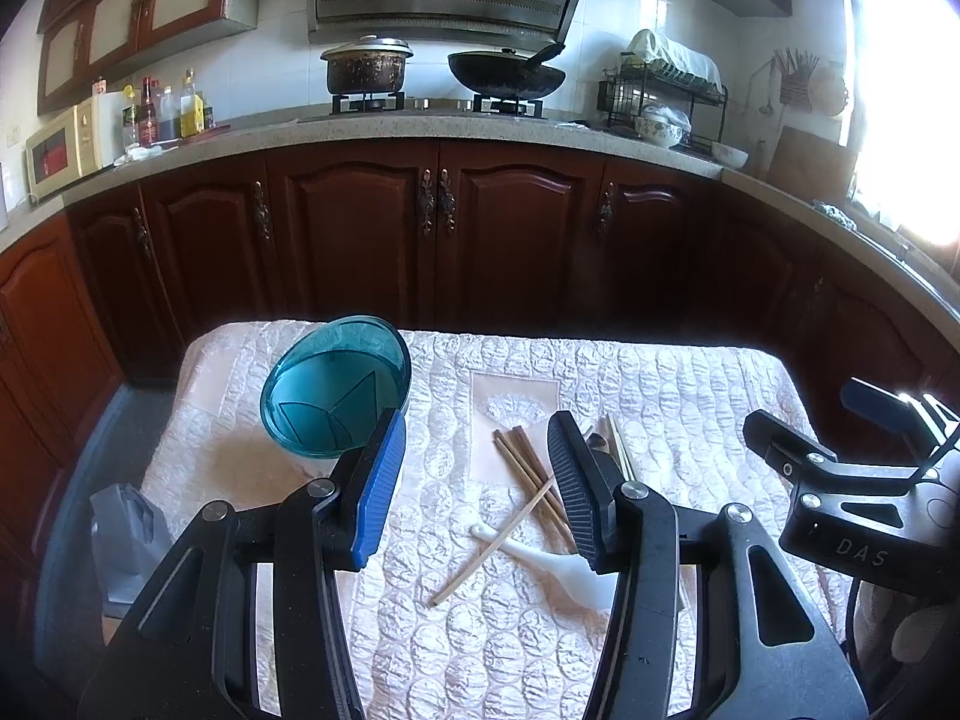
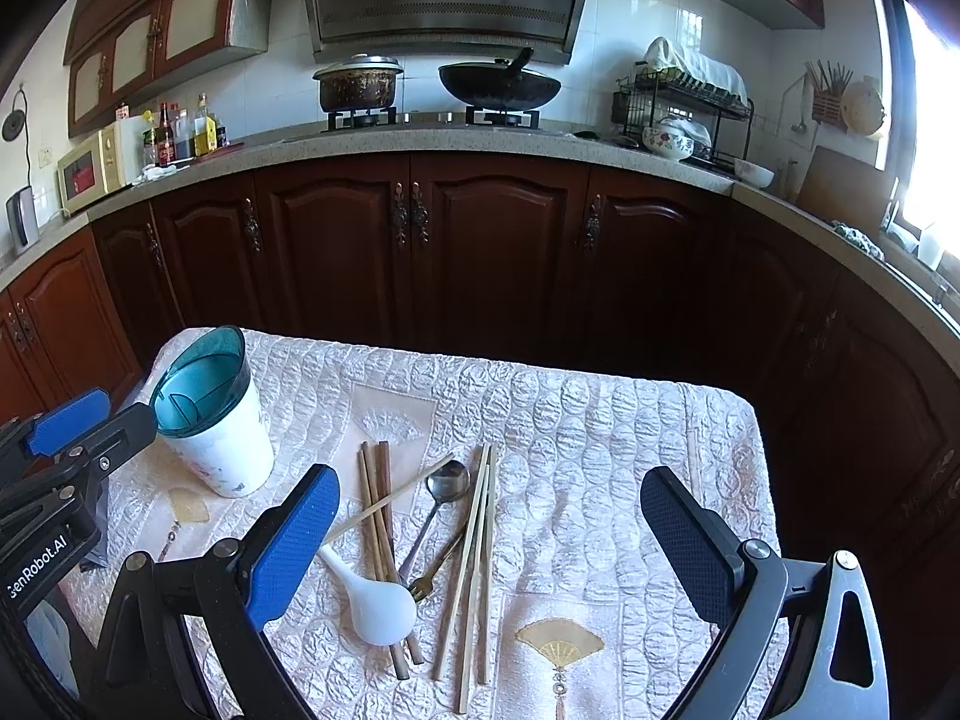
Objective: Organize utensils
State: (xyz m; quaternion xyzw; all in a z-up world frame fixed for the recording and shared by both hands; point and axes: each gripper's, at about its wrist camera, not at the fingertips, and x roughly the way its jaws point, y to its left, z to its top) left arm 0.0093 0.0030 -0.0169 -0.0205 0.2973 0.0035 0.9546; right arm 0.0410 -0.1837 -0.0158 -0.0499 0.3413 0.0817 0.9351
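Observation:
A white utensil holder with a teal divided insert (image 2: 210, 420) stands at the table's far left; it also shows in the left wrist view (image 1: 336, 387). Utensils lie loose mid-table: dark brown chopsticks (image 2: 378, 516), pale bamboo chopsticks (image 2: 477, 546), a metal spoon (image 2: 447, 483), a small fork (image 2: 429, 579) and a white ceramic spoon (image 2: 378, 603). My left gripper (image 1: 477, 486) is open and empty above the brown chopsticks (image 1: 528, 480) and white spoon (image 1: 558, 570). My right gripper (image 2: 489, 552) is open wide and empty above the utensil pile.
The table carries a quilted cream cloth (image 2: 600, 432). Dark wooden cabinets (image 2: 420, 240) and a counter with a stove, pot (image 2: 357, 84) and wok (image 2: 498, 87) stand behind. A grey object (image 1: 129, 528) sits off the table's left edge.

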